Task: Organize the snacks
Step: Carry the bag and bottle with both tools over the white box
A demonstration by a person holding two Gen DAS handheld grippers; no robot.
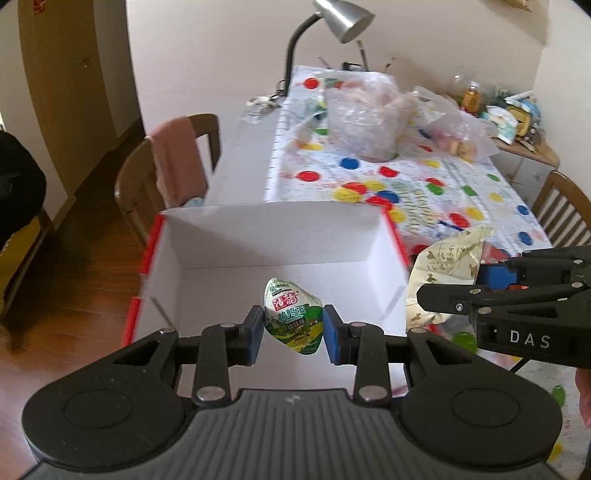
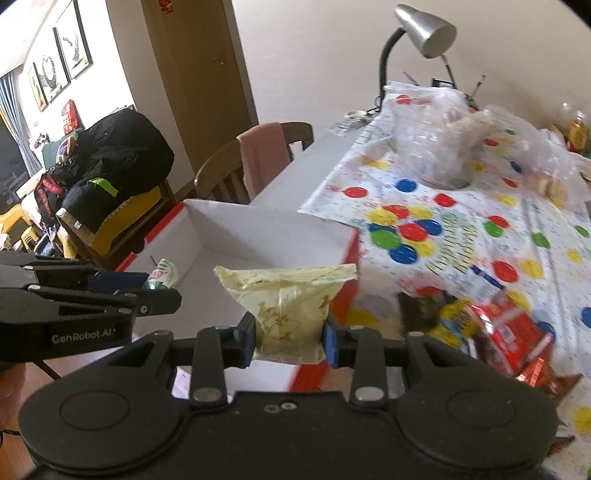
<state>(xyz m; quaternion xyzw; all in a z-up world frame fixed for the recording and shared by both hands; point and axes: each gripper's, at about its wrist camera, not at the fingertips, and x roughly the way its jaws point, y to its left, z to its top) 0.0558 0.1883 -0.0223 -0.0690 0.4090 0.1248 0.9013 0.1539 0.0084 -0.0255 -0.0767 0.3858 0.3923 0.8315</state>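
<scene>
Now the left gripper [image 1: 294,328] is clamped on a green-and-white quail egg packet [image 1: 293,320], holding it over the open white box [image 1: 236,240] with red outer sides. Just right of the box, the right gripper [image 2: 288,341] is clamped on a pale yellow snack pouch [image 2: 288,299] above the box's near corner. Beyond the box, red snack bags [image 2: 517,332] lie on the spotted surface [image 2: 480,229].

Wooden chair [image 1: 147,173], silver lamp [image 1: 343,18]
</scene>
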